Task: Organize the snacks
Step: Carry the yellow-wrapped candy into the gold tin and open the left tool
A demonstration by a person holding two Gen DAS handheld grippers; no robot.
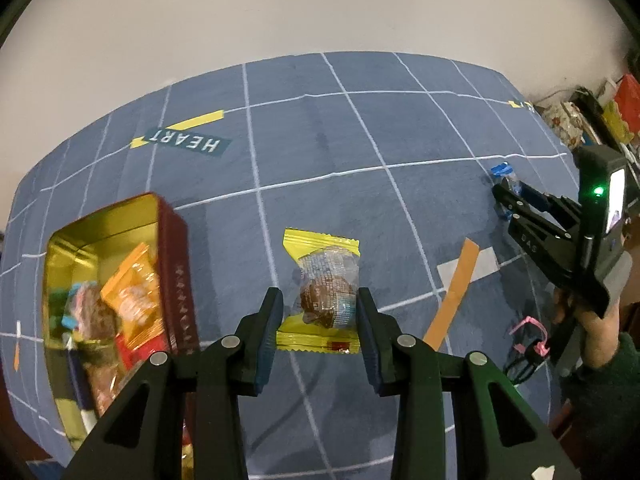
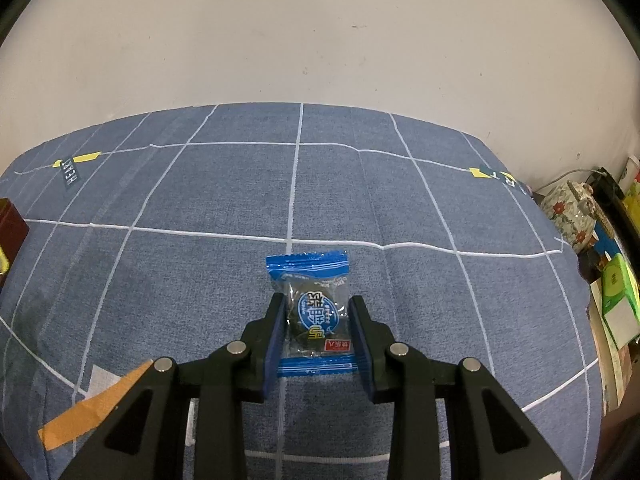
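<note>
Left wrist view: our left gripper (image 1: 318, 312) pinches a yellow snack (image 1: 322, 292) near the half-filled tin (image 1: 176, 264); our right gripper (image 2: 317, 320) clamps a blue snack (image 2: 310, 308) on the bedspread (image 2: 200, 200), both unpacked.

Both wrist views look steeply down, close over one blue cloth (image 1: 320, 168).
</note>
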